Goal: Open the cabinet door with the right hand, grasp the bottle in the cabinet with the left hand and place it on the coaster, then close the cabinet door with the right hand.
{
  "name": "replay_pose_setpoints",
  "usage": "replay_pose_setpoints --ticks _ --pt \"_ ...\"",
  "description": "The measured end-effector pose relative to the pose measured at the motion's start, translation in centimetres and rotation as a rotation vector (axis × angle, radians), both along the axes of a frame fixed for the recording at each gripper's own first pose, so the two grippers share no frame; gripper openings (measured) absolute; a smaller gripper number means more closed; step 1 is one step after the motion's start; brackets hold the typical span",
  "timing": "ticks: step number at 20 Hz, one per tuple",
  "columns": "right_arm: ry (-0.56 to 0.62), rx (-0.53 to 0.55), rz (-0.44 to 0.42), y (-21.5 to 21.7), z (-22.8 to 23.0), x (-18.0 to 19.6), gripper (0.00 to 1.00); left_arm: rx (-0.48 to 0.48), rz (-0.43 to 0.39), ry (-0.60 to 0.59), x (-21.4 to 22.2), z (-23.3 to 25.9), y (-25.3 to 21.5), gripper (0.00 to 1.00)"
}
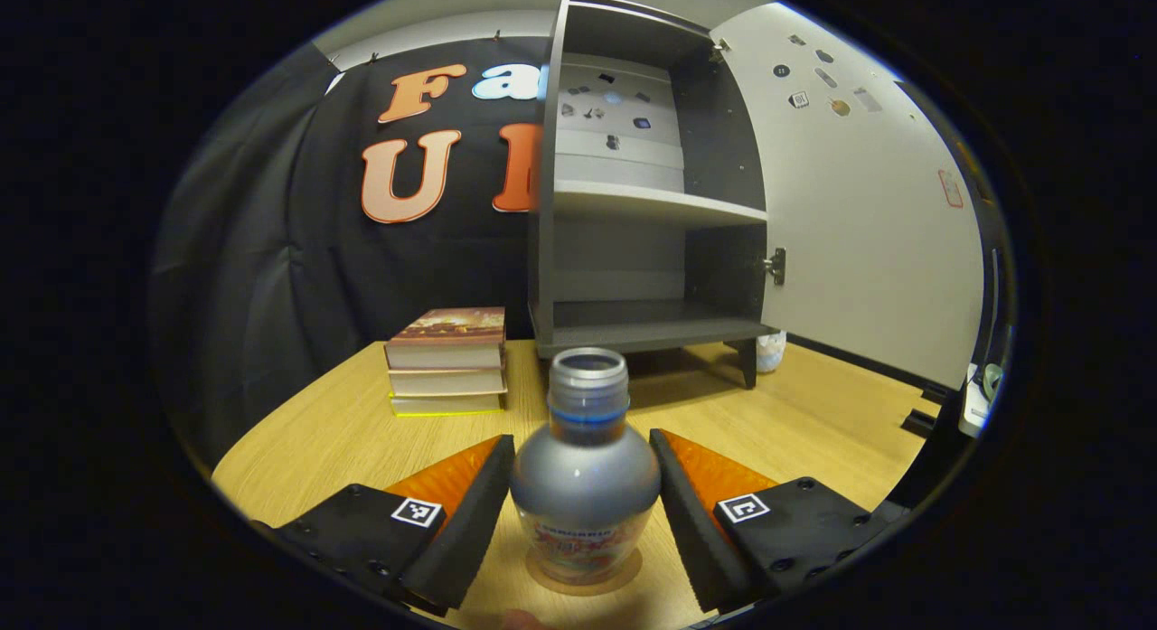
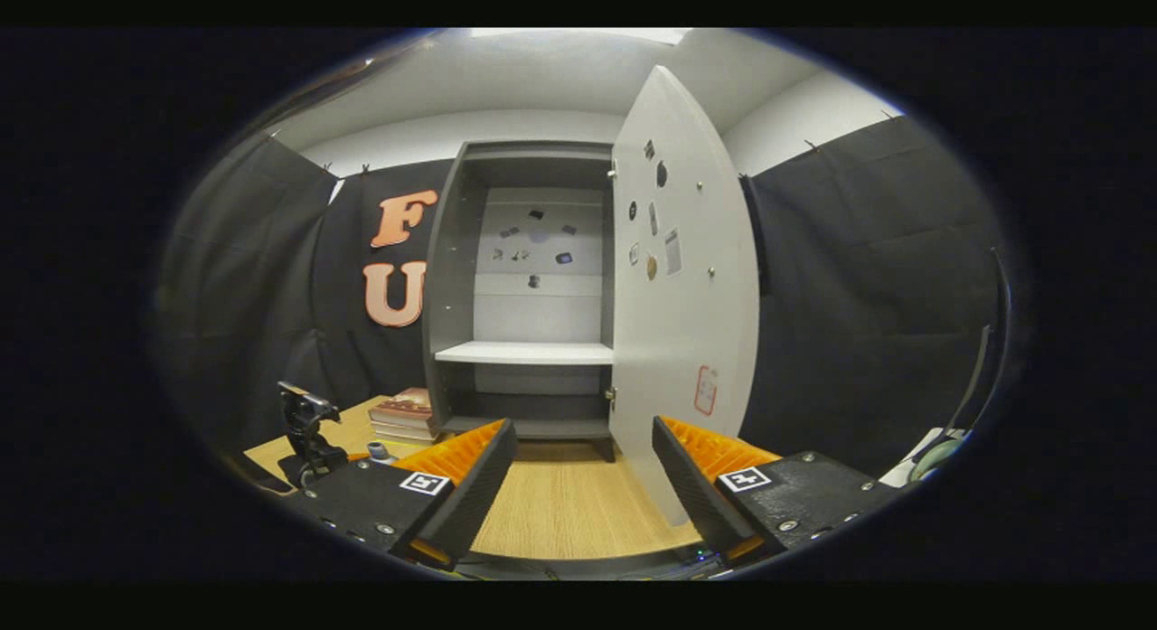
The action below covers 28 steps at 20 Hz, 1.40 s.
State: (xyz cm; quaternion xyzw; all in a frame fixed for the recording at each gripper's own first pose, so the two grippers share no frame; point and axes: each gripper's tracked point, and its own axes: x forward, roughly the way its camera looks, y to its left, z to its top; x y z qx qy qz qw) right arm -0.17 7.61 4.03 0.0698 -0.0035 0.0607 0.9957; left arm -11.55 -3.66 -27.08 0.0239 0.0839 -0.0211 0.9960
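Observation:
A grey bottle [image 1: 586, 472] with a blue neck ring stands upright on a round brown coaster [image 1: 625, 571] on the wooden table [image 1: 343, 431]. My left gripper [image 1: 583, 445] is open around it, one finger close beside each flank. The grey cabinet [image 1: 651, 205] stands behind, its shelves bare and its white door [image 1: 859, 205] swung wide to the right. In the right gripper view my right gripper [image 2: 584, 427] is open and holds nothing. It faces the cabinet [image 2: 533, 352], and the door's [image 2: 682, 323] free edge hangs just beyond the right finger.
A stack of books [image 1: 447, 359] lies left of the cabinet, seen again as the books [image 2: 402, 413] in the right gripper view. A small white object [image 1: 771, 350] sits behind the cabinet's leg. The left gripper [image 2: 305, 431] and the bottle's cap [image 2: 378, 451] stand at the table's left.

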Motion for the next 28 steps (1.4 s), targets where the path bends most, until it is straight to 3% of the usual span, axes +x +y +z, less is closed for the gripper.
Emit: replay_pose_setpoints --ticks 4,8,16,19,22,23,24,25,27,28 --pt "-0.045 -0.015 -0.068 -1.9 1.1 0.6 0.92 0.008 -0.010 -0.035 0.3 4.2 -0.5 0.95" --pt "-0.042 -0.044 -0.194 -5.4 1.5 1.3 0.93 -0.007 -0.002 -0.065 -0.3 8.8 -0.8 0.94" --pt "-0.041 -0.106 -0.328 -9.7 1.7 2.5 0.92 -0.096 0.083 -0.087 -1.8 15.3 0.4 0.95" --pt "-0.047 -0.052 -0.295 -8.7 1.9 2.7 0.94 -0.082 0.107 -0.112 -1.5 17.7 2.0 0.94" --pt "-0.052 0.017 -0.264 -6.9 2.4 3.0 0.89 -0.056 0.116 -0.145 -1.1 20.2 3.4 0.94" --pt "-0.055 0.009 -0.258 -6.6 2.5 3.0 0.83 -0.039 0.123 -0.168 -0.9 21.2 4.0 0.94" --pt "-0.057 -0.007 -0.256 -6.5 2.6 3.0 0.88 -0.015 0.131 -0.185 -0.6 21.8 4.6 0.94" --pt "-0.059 -0.017 -0.252 -6.7 2.6 2.9 0.80 0.002 0.126 -0.195 -0.2 22.2 4.7 0.94" --pt "-0.060 -0.007 -0.235 -6.1 2.8 2.9 0.80 0.023 0.108 -0.191 0.3 22.5 4.7 0.94" --pt "-0.055 0.004 -0.219 -5.4 2.8 2.8 0.87 0.033 0.109 -0.182 0.4 22.6 4.9 0.94"
